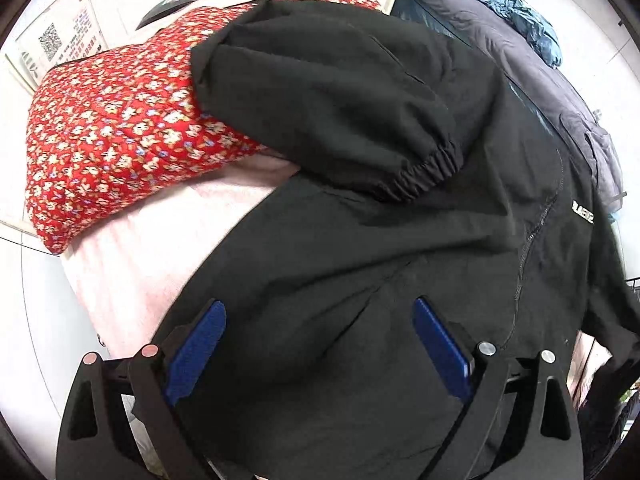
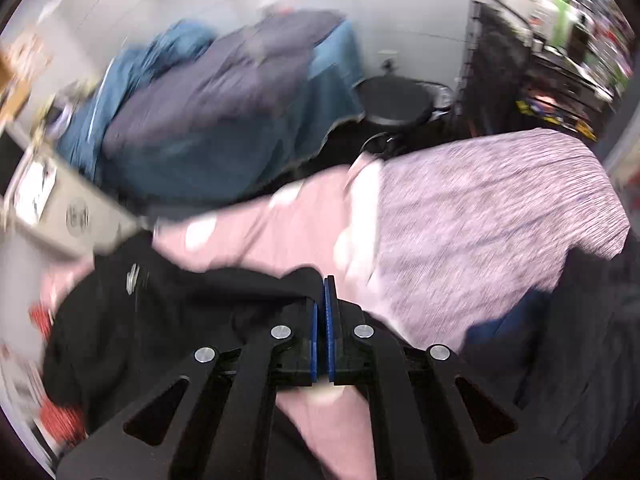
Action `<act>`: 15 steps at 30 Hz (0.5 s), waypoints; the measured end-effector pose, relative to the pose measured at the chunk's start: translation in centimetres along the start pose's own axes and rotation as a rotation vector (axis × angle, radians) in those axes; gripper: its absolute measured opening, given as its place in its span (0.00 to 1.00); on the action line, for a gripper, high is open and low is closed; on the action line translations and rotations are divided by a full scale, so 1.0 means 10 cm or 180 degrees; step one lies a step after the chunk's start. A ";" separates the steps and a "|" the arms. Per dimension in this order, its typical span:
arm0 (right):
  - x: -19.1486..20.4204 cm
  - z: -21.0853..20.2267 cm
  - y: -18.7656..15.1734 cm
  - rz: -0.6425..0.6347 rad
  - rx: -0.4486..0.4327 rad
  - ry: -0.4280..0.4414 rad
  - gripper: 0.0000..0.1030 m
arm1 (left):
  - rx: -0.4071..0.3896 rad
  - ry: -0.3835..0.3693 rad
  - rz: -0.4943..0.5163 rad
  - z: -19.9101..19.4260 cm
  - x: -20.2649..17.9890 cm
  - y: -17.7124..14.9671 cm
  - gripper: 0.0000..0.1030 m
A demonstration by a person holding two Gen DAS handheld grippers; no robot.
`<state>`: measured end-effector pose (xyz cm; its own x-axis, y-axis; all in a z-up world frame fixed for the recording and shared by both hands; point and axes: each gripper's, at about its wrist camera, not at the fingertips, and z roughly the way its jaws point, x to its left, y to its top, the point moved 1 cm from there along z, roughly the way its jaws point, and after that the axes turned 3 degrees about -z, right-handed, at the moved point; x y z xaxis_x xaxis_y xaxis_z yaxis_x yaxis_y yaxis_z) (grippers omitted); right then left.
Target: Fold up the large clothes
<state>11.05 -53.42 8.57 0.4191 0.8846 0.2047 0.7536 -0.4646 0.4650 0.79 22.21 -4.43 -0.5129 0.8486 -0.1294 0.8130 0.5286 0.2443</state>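
The black jacket (image 1: 360, 240) lies spread over a pink sheet (image 1: 132, 268), one elastic-cuffed sleeve (image 1: 332, 112) folded back across its chest. The left tongs (image 1: 320, 320) hang wide open over the jacket's lower part, gripping nothing. In the blurred right wrist view, the right tongs (image 2: 323, 292) are pressed closed on the jacket's edge (image 2: 280, 280). A red floral garment (image 1: 108, 132) lies beside the sleeve. A grey garment (image 1: 560, 92) over a blue one (image 1: 500, 4) lies beyond the jacket. No containers are discernible.
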 end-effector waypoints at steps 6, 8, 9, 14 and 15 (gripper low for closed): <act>-0.18 0.47 0.41 0.0291 0.0299 -0.0285 0.06 | -0.0053 0.0059 -0.0259 -0.08 0.33 0.00 0.90; -0.22 0.57 0.34 0.0358 0.0459 -0.0160 0.16 | -0.0070 0.0087 -0.0346 -0.12 0.45 -0.02 0.90; -0.17 0.63 0.29 0.0320 0.0488 -0.0146 0.33 | -0.0073 0.0113 -0.0401 -0.12 0.52 -0.04 0.90; 0.00 0.57 0.04 0.0223 0.0300 -0.0346 0.83 | -0.0009 0.0195 -0.0565 -0.12 0.77 -0.09 0.90; 0.05 0.55 0.00 0.0174 0.0257 -0.0376 0.83 | -0.0007 0.0210 -0.0576 -0.12 0.81 -0.09 0.90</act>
<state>14.05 -53.19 3.94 0.5137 0.8491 0.1230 0.7642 -0.5180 0.3842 -4.46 28.60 -4.54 -0.6677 0.7366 -0.1082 0.7053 0.6723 0.2249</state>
